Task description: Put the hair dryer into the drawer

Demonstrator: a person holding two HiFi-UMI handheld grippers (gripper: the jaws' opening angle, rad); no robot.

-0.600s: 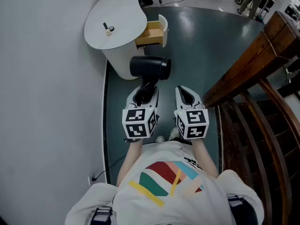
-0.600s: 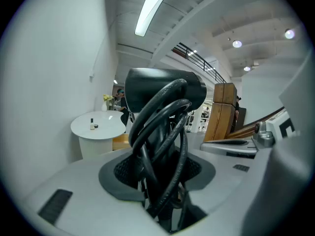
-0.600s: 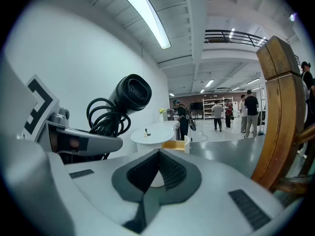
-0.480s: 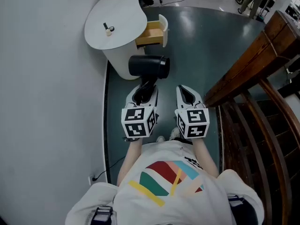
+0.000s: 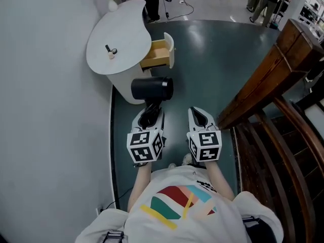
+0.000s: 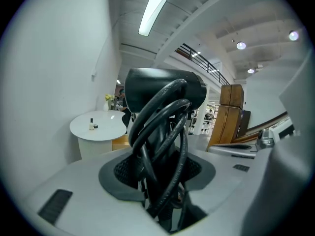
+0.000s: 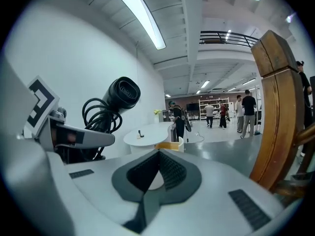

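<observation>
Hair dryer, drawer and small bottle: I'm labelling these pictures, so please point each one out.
hair dryer (image 5: 152,88): head view, on its black barrel.
drawer (image 5: 157,54): head view, on its open wooden inside.
small bottle (image 5: 107,49): head view, on its dark body.

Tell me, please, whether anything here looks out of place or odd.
Nothing is spilled or damaged. Only the cord of the hair dryer stands out: it sits in loose loops around the handle held in the left gripper. The drawer stands open.

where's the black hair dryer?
Head view, left of centre: black hair dryer held in the left gripper, near the open wooden drawer of the white cabinet.
</observation>
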